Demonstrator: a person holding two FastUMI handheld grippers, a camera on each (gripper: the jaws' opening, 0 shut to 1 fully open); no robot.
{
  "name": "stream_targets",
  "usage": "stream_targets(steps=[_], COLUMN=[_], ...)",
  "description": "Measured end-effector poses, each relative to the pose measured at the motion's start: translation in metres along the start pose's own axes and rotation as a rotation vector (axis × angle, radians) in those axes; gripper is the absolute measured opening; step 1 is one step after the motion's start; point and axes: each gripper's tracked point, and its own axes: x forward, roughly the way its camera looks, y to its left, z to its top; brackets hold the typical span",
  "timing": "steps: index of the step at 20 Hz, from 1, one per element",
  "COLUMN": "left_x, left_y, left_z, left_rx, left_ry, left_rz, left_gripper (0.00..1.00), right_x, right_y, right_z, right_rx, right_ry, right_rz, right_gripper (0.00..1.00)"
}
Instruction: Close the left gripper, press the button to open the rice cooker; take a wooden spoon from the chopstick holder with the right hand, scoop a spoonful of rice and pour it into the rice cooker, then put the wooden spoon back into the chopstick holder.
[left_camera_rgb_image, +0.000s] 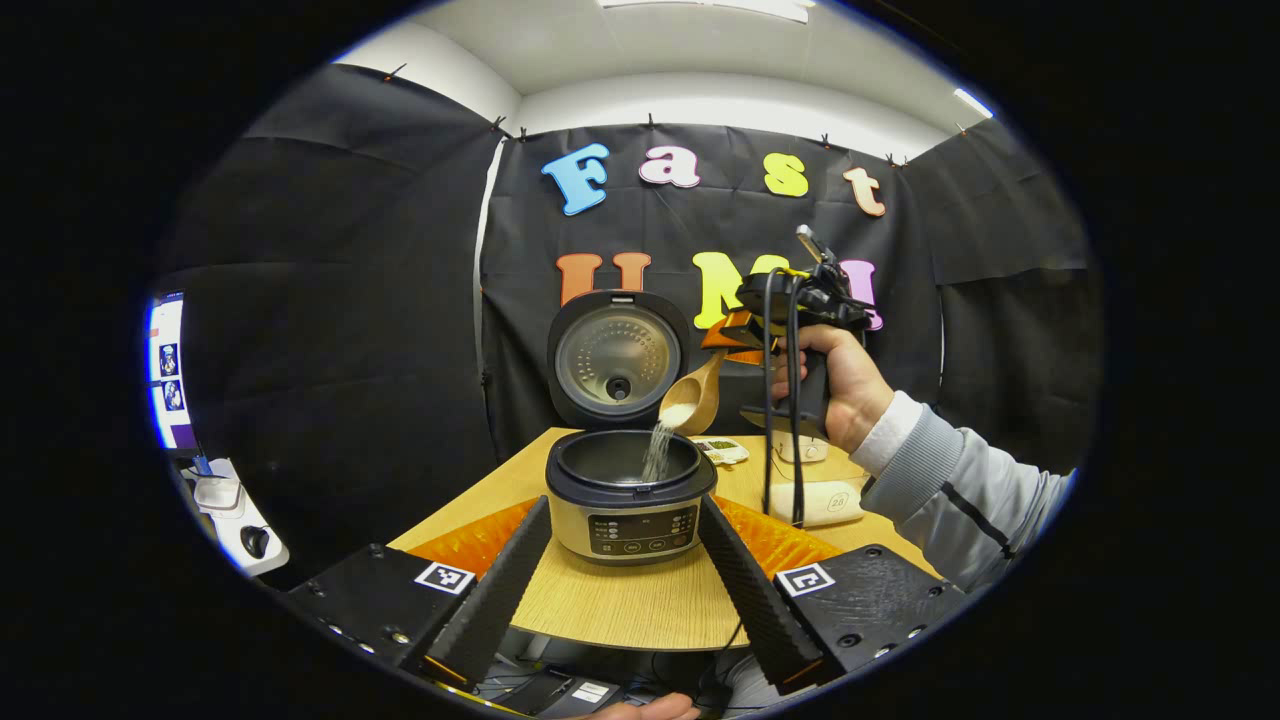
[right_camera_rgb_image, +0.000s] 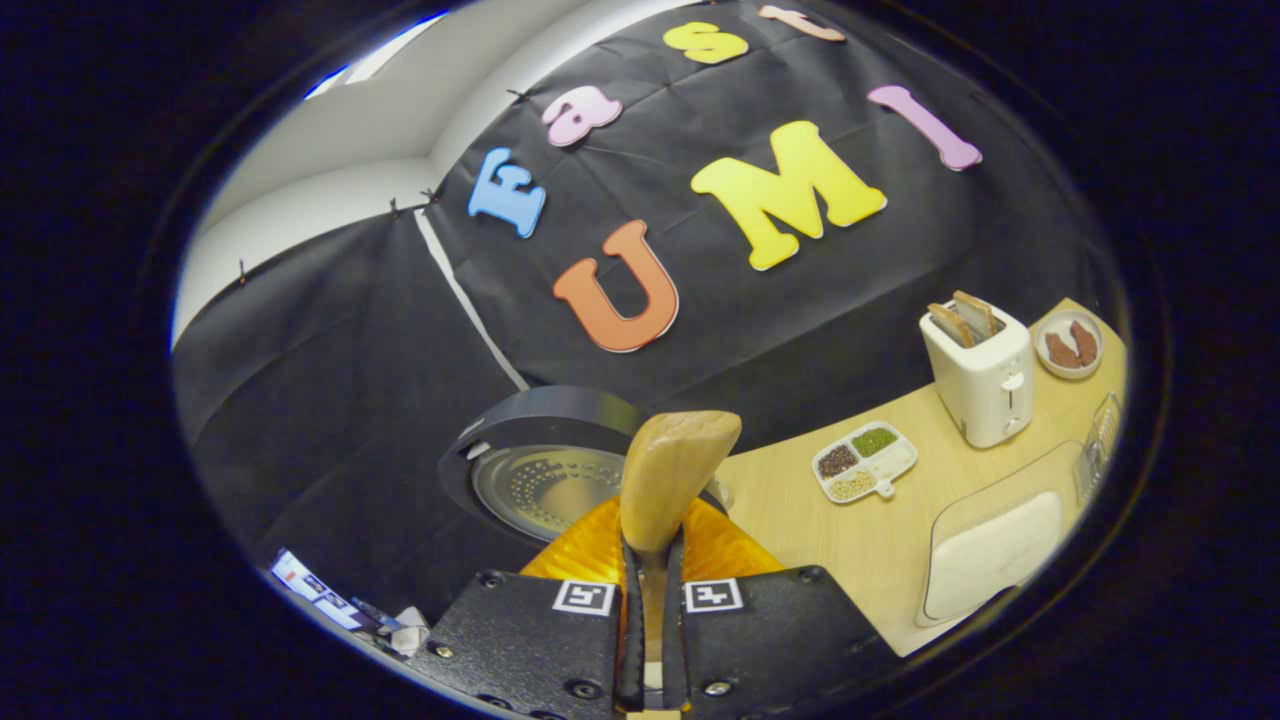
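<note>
The right gripper (right_camera_rgb_image: 650, 640) is pinching the handle of the wooden spoon (right_camera_rgb_image: 668, 480) between both fingers, the bowl reaching out ahead of the fingertips and tipped over so that rice (left_camera_rgb_image: 657, 450) is streaming down into the open rice cooker (left_camera_rgb_image: 630, 495). In the left gripper view the spoon is hanging just above the pot's rim, on the side toward the hand (left_camera_rgb_image: 835, 385), which is keeping the pour inside the pot. The lid (left_camera_rgb_image: 618, 357) is standing upright behind the pot, so the opening step looks done. The left gripper (left_camera_rgb_image: 625, 560) is waiting with its fingers spread wide, the cooker sitting between and beyond their tips, apart from both, on the table (left_camera_rgb_image: 640, 600). Returning the spoon to the chopstick holder is what likely remains.
</note>
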Motion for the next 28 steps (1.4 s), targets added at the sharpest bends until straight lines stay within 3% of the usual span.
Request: stream_targets(steps=[6,11,16,18,21,26,27,28], left_x=[-0.005,-0.004,-0.007,-0.007,-0.008,-0.008,-0.006,-0.006], left_y=[0.005,0.005,0.014,0.013,0.012,0.016,0.012,0.006], left_z=[0.001,-0.002,0.005,0.006,0.009,0.019,0.019,0.021], left_rx=[0.009,0.005,0.05,0.041,0.002,-0.023,-0.031,-0.039], left_ry=[-0.014,-0.009,-0.023,-0.027,-0.037,-0.064,-0.064,-0.063], left_rz=[0.006,0.01,0.07,0.074,0.067,0.097,0.091,0.08], left_gripper=[0.94,0.94,0.94,0.95,0.95,0.95,0.94,0.94], right_x=[0.007,0.0,-0.013,-0.019,-0.025,-0.052,-0.061,-0.069], right_y=[0.029,0.058,0.076,0.076,0.067,0.041,0.037,0.032], right_z=[-0.01,-0.026,-0.037,-0.036,-0.038,-0.007,-0.002,0.006], right_rx=[-0.311,-0.672,-0.916,-0.953,-0.914,-0.851,-0.842,-0.834], right_ry=[-0.037,-0.097,-0.182,-0.206,-0.184,-0.196,-0.199,-0.205], right_rz=[0.006,0.017,0.005,-0.006,-0.01,-0.056,-0.064,-0.076], right_gripper=[0.12,0.12,0.12,0.12,0.12,0.12,0.17,0.12])
